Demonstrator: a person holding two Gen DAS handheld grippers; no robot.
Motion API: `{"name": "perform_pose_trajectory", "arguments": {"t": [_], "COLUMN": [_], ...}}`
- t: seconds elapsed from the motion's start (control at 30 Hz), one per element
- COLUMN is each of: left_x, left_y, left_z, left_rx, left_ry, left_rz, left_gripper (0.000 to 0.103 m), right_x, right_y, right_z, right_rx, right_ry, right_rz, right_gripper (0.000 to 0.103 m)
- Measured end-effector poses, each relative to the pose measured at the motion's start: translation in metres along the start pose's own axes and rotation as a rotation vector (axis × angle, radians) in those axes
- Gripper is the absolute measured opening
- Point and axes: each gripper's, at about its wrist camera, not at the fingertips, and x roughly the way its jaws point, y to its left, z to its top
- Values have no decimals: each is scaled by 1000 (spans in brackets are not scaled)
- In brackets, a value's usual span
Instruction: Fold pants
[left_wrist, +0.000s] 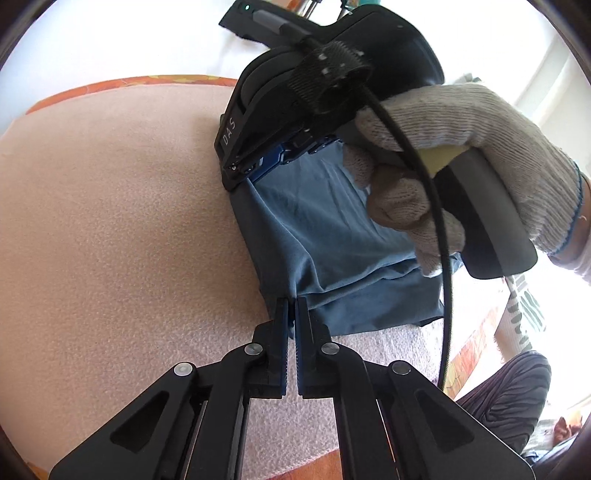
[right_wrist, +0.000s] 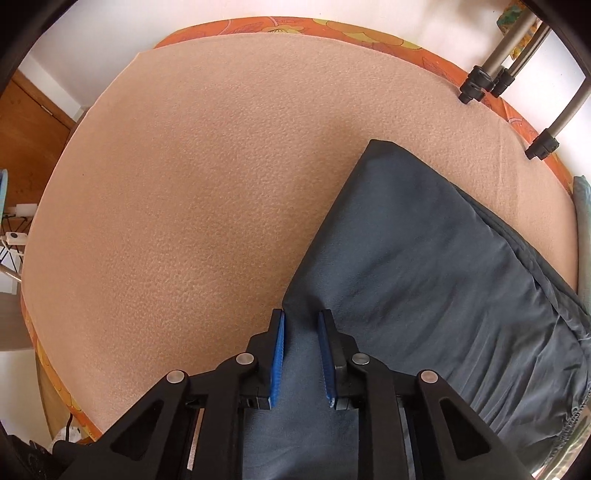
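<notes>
Table cover: a peach fleece blanket lay flat over the table, with an orange floral cloth showing as a border along its far edge.
Left claw: the left claw was pinched tight, its two black fingers nearly meeting, with the edge of the blue fabric caught between the tips, low in the left wrist view.
Pants: the blue-grey pants lay on the blanket, already doubled over, the layered folds stacked at the near side; in the right wrist view they ran from the lower middle off to the right, one corner pointing up toward the far edge of the table.
Waistband: a gathered, elastic-looking hem bunched at the far right of the right wrist view.
Right claw: the right claw stood narrow, with a fold of the pants between its blue ribbed pads; the cloth filled the gap, and both pads looked pressed against it.
Right claw from the other side: the device pointed steeply down onto the far corner of the pants, its tips hidden behind its own body.
Hand: a person's hand in a white knitted glove wrapped the grey handle, a black cable looping across in front.
Background: tripod legs stood on the table's far right edge.
</notes>
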Motion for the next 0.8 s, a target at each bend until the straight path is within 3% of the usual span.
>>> {"name": "perform_pose_trajectory", "arguments": {"t": [0.17, 0.23, 0.27, 0.3, 0.33, 0.53, 0.63, 0.67, 0.7, 0.8], "left_x": [-15, -13, -12, -11, -9, 30, 45, 47, 49, 53], "left_y": [-11, -3, 5, 14, 21, 23, 23, 22, 19, 11], "left_z": [-11, -10, -8, -5, -1, 16, 14, 16, 18, 18], "left_rx": [36, -19, -57, -98, -132, -223, -286, -294, -291, -272], "left_ry": [9, 7, 10, 7, 8, 52, 57, 55, 68, 56], "left_rz": [7, 12, 7, -1, 0, -25, -84, -103, -105, -69], "left_gripper": [6, 28, 46, 53, 53, 54, 51, 45, 30, 12], "right_x": [-8, -11, -12, -14, -19, -48, -59, -63, -65, -63], "right_y": [-20, -28, -31, -34, -42, -66, -70, -70, -71, -71], "right_z": [-3, -4, -5, -7, -9, -15, -12, -10, -8, 4], "right_rx": [29, 58, 62, 62, 58, 69, 83, 83, 85, 94], "right_ry": [2, 11, 19, 21, 14, -45, -59, -64, -68, -72], "right_rz": [77, 124, 140, 155, 164, 192, 174, 162, 152, 134], "right_gripper": [17, 20, 24, 35, 41, 45, 47, 48, 49, 51]}}
